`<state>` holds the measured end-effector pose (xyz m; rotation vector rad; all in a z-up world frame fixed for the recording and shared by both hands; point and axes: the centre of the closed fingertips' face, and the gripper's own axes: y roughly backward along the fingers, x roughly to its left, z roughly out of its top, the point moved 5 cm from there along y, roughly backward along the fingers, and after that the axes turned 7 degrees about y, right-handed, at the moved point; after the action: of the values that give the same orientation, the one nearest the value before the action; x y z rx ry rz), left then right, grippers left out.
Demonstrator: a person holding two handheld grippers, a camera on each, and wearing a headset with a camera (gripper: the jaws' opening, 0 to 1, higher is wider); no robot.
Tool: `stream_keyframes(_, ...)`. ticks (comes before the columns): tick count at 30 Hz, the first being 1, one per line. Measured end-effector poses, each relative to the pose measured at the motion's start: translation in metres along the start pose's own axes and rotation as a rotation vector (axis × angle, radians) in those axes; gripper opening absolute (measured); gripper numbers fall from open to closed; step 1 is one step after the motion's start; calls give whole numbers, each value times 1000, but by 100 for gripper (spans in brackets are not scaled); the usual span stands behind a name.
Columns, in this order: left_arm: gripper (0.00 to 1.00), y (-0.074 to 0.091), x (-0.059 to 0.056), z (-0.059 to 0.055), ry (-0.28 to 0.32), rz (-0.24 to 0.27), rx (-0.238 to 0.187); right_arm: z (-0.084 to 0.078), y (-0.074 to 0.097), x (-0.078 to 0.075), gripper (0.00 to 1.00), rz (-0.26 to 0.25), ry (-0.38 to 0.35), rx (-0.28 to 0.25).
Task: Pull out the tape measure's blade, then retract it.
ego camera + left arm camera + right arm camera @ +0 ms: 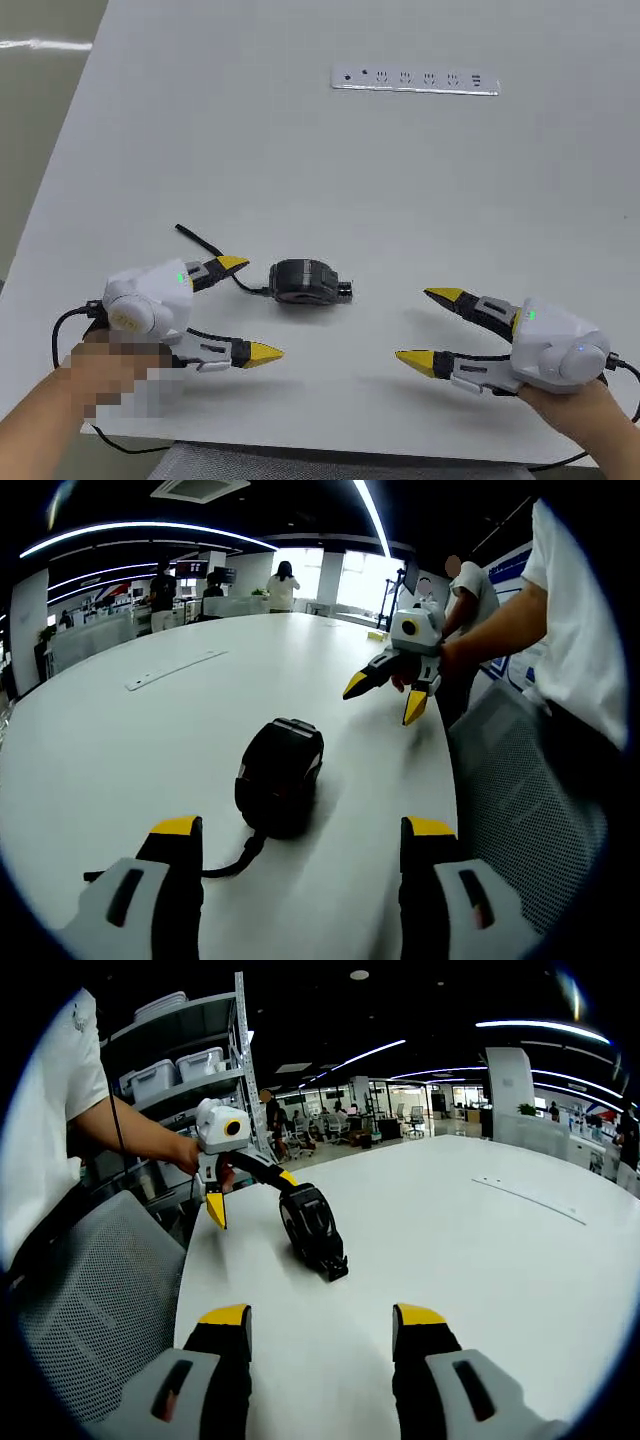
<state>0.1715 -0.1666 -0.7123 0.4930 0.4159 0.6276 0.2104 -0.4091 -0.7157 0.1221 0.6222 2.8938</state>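
Observation:
A black tape measure [306,283] lies on the white table [300,150], its blade tip facing right and a black strap trailing left. In the left gripper view the tape measure [280,775] sits just ahead of the jaws. My left gripper [240,308] is open, its yellow-tipped jaws standing either side of the strap end. My right gripper [428,326] is open too, a short way right of the tape, empty. The right gripper view shows the tape measure [313,1228] ahead, with the left gripper [222,1188] behind it. The right gripper [385,685] shows in the left gripper view.
A white power strip [414,80] lies flat at the far side of the table. The table's near edge [330,450] runs just under both hands. A mesh chair [90,1290] stands by the table. People stand in the room beyond.

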Motion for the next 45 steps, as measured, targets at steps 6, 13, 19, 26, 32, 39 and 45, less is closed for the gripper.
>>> stream_keyframes(6,76,-6,3,1,-4,-14,17,0,-5,-4,54,14,7,-1)
stream_keyframes(13,74,-12,5,3,-19,-25,31,-1,-14,-7,54,27,5,-1)
stream_keyframes(19,71,-18,8,4,-29,-35,47,-2,-21,-9,53,42,3,0)
stream_keyframes(26,63,-25,15,0,-23,-45,73,-2,-28,-12,52,55,2,7)
stream_keyframes(32,63,-32,18,0,-26,-49,79,-3,-34,-14,51,67,-1,11)
stream_keyframes(39,58,-36,24,3,-34,-54,74,-3,-39,-16,50,79,1,15)
stream_keyframes(45,55,-41,24,6,-47,-64,75,-3,-42,-18,49,83,0,15)
